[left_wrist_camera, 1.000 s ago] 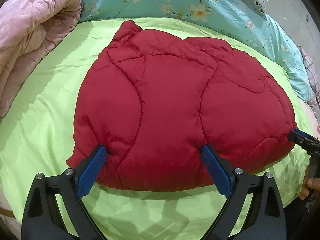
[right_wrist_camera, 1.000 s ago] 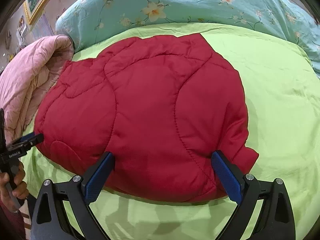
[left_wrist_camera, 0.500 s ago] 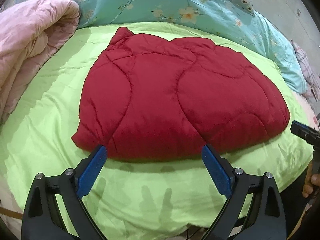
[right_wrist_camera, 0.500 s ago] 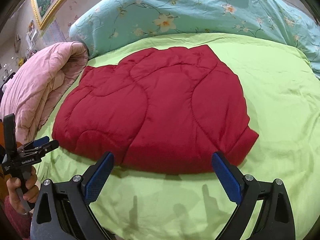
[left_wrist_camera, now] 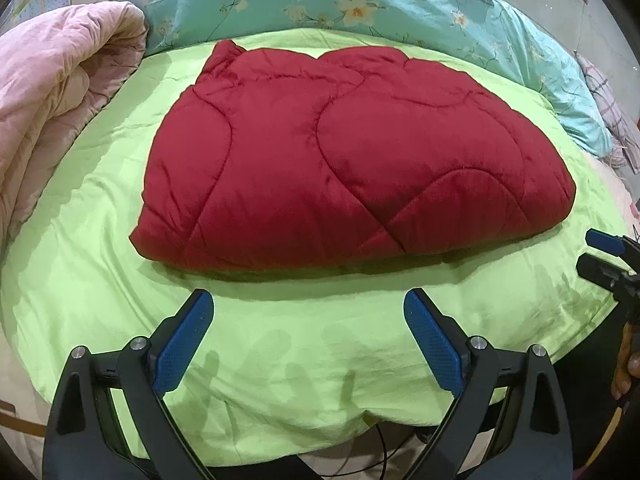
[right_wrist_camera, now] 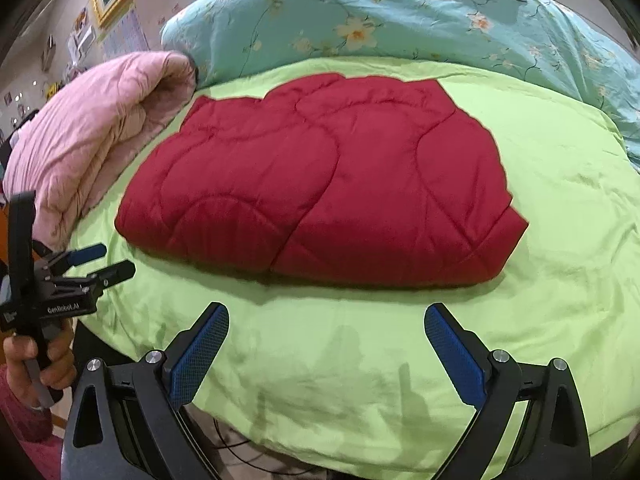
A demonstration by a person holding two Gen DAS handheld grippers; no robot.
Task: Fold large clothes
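Observation:
A red quilted padded garment (left_wrist_camera: 344, 168) lies folded into a compact bundle on the lime green sheet (left_wrist_camera: 280, 360); it also shows in the right wrist view (right_wrist_camera: 332, 196). My left gripper (left_wrist_camera: 308, 312) is open and empty, held above the sheet short of the garment's near edge. My right gripper (right_wrist_camera: 326, 324) is open and empty, also short of the near edge. Each gripper appears at the side of the other's view: the right one (left_wrist_camera: 600, 256) and the left one (right_wrist_camera: 100, 262).
A rolled pink quilt (left_wrist_camera: 52, 112) lies to the left of the garment. A teal floral duvet (left_wrist_camera: 360, 4) lies along the back. The sheet's front edge (right_wrist_camera: 360, 456) hangs over the bed's edge just under the grippers.
Both grippers have pulled back toward me from the garment's near edge, where their fingers stood around it. The garment now lies free on the sheet.

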